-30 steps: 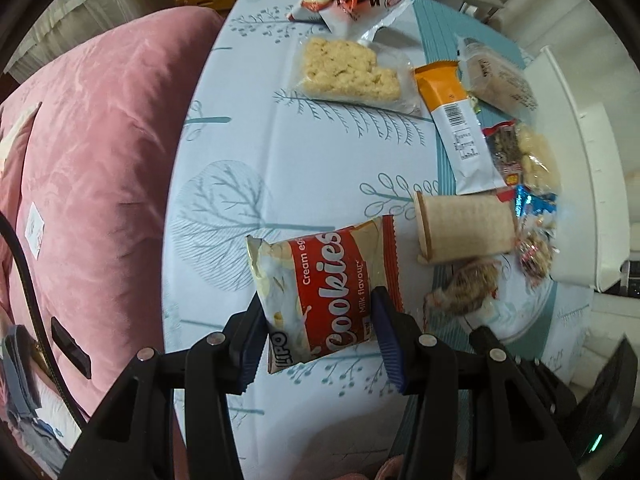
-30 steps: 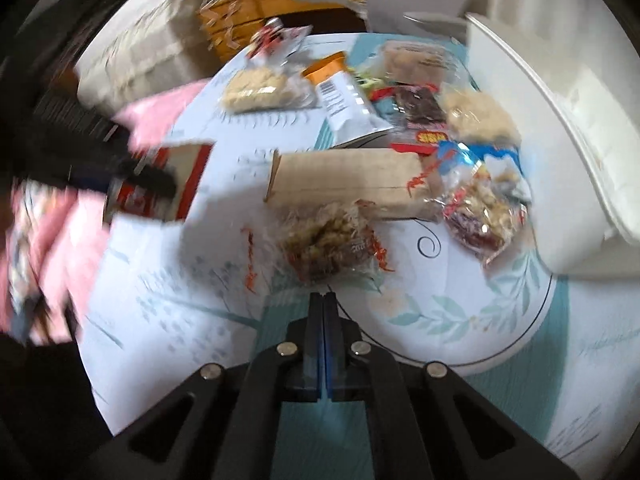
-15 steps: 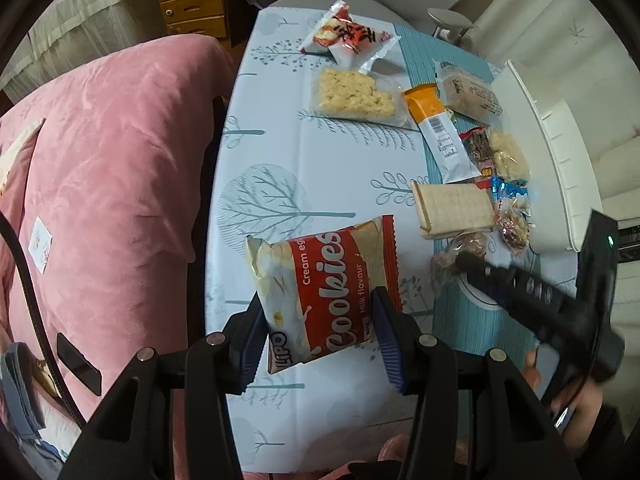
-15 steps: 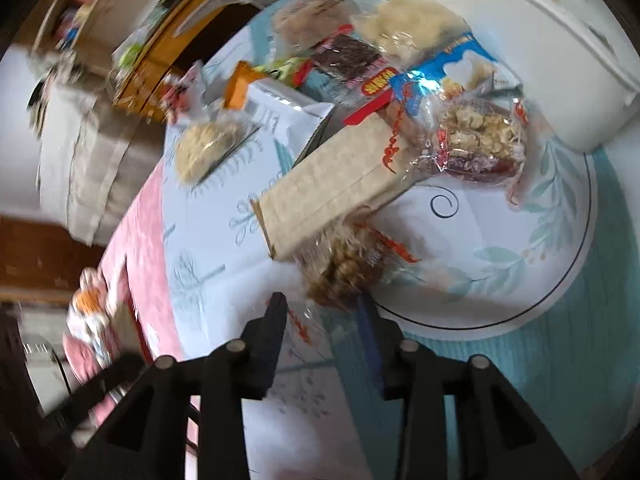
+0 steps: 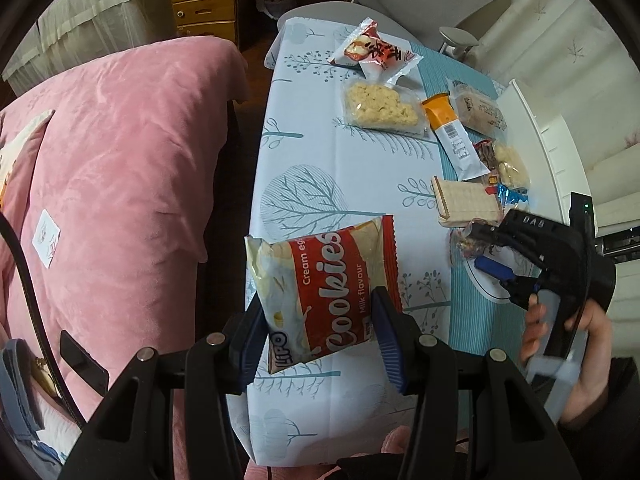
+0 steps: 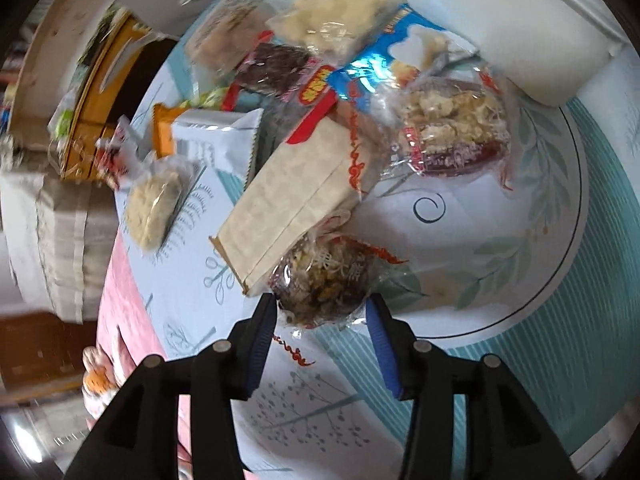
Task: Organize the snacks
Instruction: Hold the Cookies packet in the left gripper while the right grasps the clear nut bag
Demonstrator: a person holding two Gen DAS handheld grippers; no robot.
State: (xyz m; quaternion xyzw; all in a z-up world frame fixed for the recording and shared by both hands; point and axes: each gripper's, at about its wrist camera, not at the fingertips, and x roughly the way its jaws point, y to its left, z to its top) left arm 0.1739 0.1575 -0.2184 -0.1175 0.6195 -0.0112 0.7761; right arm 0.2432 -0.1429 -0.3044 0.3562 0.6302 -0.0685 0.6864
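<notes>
Left gripper [image 5: 320, 334]: fingers clamped on the cookies pack [image 5: 324, 292], held above the desk [image 5: 360, 168] near its 9 o'clock edge, pink cushion [image 5: 112, 168] alongside. Right gripper [image 6: 320, 332]: jaws have just been opening; they now straddle a clear-wrapped nut snack [image 6: 324, 280], pads not visibly pressing it. Wafer pack [image 6: 288, 208] lies against that snack at 11 o'clock; another clear bag [image 6: 452, 132] sits at 1 o'clock on the plate [image 6: 560, 240]. Orange-white bar [image 5: 452, 140], rice-crisp bag [image 5: 384, 110] and red sachet [image 5: 372, 50] are spread toward 12 o'clock. Right wrist view is blurred at its left; labels there are unreadable. In the left wrist view the right gripper hides most of the plate.
</notes>
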